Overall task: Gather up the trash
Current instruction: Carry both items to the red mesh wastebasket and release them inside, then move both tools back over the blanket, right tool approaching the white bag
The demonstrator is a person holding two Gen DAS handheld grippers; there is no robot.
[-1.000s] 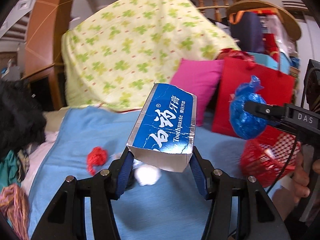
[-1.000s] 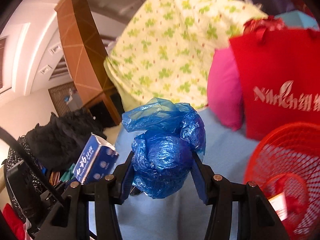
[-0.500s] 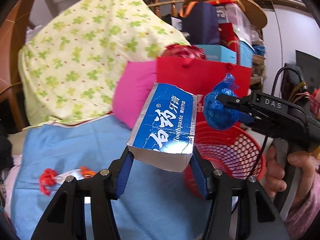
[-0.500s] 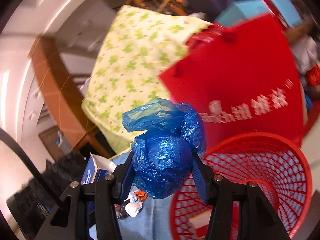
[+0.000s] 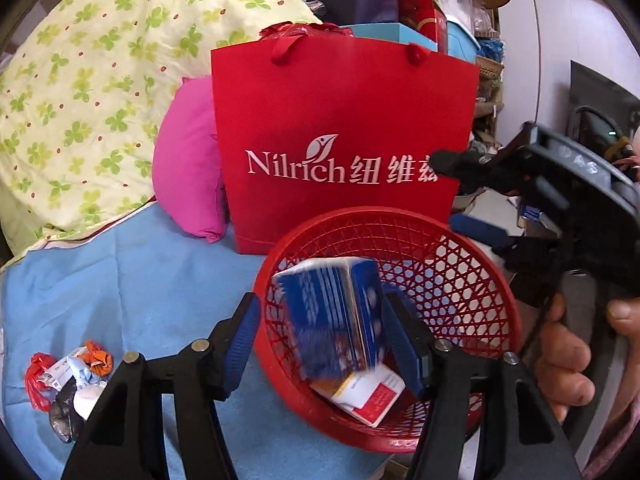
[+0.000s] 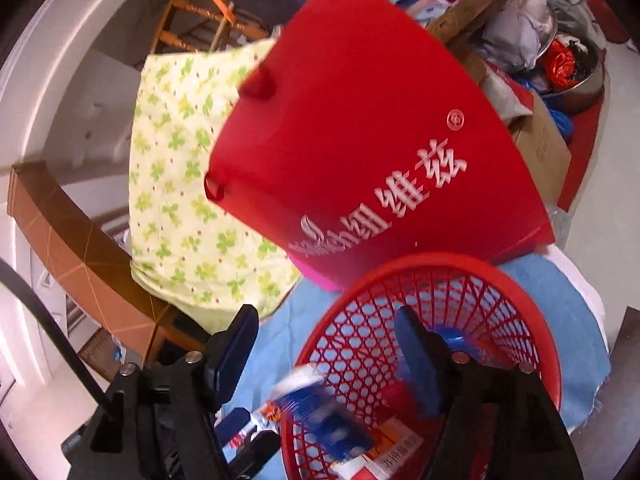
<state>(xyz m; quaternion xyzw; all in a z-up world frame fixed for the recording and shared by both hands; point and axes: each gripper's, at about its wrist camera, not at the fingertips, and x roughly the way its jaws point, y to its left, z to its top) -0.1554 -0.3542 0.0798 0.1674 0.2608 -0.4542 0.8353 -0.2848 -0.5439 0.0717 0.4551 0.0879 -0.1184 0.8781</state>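
Observation:
A red mesh basket (image 5: 460,236) stands on the blue cloth (image 5: 120,280). My left gripper (image 5: 326,334) is open over its near rim. The blue toothpaste box (image 5: 336,312) is blurred, falling between my fingers into the basket, above a red-and-white carton (image 5: 364,394). My right gripper (image 6: 326,344) is open and empty over the basket (image 6: 532,344); it also shows at the right of the left wrist view (image 5: 472,196). The box shows blurred in the right wrist view (image 6: 328,424). A bit of blue (image 6: 460,340) shows inside the basket behind my right finger.
A red Nilrich paper bag (image 5: 340,140) stands right behind the basket, with a pink cushion (image 5: 188,168) and a clover-print blanket (image 5: 80,80) to its left. A small pile of crumpled wrappers (image 5: 72,380) lies on the cloth at the left.
Both grippers moved over the basket and opened. The toothpaste box left my left gripper and is dropping in. The blue plastic bag left my right gripper.

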